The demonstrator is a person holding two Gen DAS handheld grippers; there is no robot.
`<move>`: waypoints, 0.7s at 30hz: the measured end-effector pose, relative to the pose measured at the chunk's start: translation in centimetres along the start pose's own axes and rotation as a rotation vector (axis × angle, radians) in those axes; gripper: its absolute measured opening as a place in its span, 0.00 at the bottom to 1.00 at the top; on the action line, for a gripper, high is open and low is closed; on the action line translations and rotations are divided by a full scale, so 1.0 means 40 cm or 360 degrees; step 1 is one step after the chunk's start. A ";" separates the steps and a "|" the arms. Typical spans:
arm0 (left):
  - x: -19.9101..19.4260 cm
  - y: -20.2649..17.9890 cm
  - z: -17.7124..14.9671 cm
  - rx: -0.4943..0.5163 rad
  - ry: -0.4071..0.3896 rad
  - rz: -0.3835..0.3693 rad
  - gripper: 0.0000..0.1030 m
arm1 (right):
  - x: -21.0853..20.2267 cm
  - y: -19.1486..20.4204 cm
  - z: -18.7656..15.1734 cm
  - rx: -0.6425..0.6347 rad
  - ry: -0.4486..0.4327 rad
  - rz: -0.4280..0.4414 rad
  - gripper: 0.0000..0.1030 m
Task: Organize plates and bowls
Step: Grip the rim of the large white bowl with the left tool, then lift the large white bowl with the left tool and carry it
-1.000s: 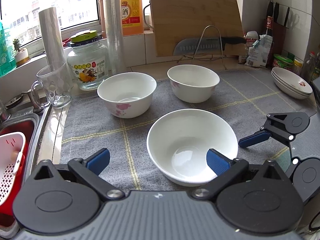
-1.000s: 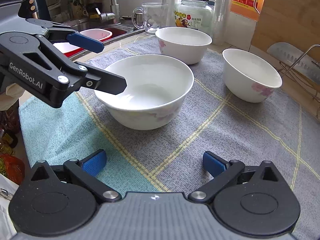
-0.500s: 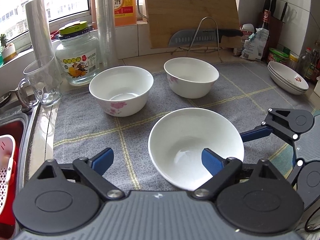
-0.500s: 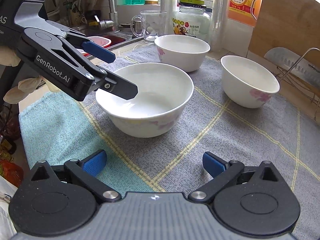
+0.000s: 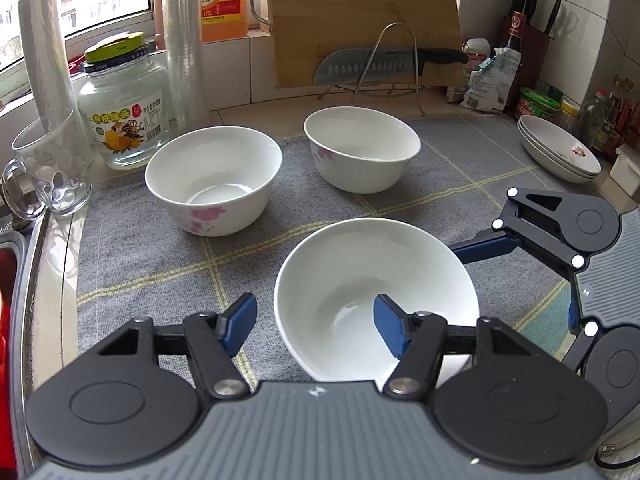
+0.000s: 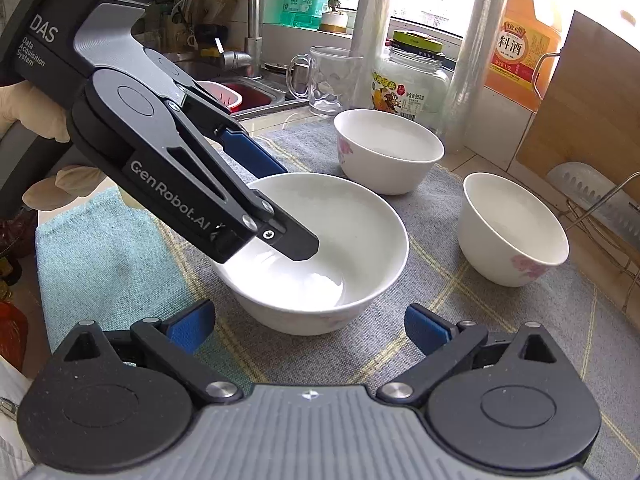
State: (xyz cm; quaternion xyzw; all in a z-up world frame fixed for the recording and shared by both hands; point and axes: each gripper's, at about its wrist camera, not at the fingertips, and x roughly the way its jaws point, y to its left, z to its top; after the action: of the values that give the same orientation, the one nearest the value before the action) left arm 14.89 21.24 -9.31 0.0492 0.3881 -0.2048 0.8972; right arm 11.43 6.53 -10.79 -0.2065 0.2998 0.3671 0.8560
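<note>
Left wrist view has the nearest bowl (image 5: 360,280) sitting on the grey checked cloth (image 5: 140,248) near the front edge of the table, plain white inside. The left gripper (image 5: 316,320) straddles its near rim, one blue pad inside the bowl and one outside on the cloth. Its jaws have just been closing in, but there's a visible gap on the outer side, so no squeeze on the rim that I can see. Two more bowls with pink flowers, left one (image 5: 214,184) and right one (image 5: 362,146), sit further back, apart from each other. Stacked plates (image 5: 560,152) are at the right edge. The right gripper (image 6: 308,324) hovers beside the nearest bowl, jaws wide with nothing between them.
</note>
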 end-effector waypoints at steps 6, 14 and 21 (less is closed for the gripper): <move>0.008 -0.004 0.007 0.0025 0.0013 -0.0041 0.50 | -0.002 -0.001 0.012 -0.0005 -0.0026 0.0028 0.92; 0.014 0.005 0.014 0.0040 0.0021 -0.0064 0.47 | -0.002 -0.009 0.017 0.0017 -0.0041 0.0039 0.85; 0.016 0.006 0.013 0.0043 0.0028 -0.0064 0.47 | -0.004 -0.006 0.021 0.0015 -0.0038 0.0030 0.84</move>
State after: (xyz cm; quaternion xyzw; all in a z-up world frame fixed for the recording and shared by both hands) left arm 15.74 21.13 -9.42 0.0555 0.3941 -0.2275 0.8887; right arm 11.84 6.79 -10.04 -0.1953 0.2931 0.3762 0.8570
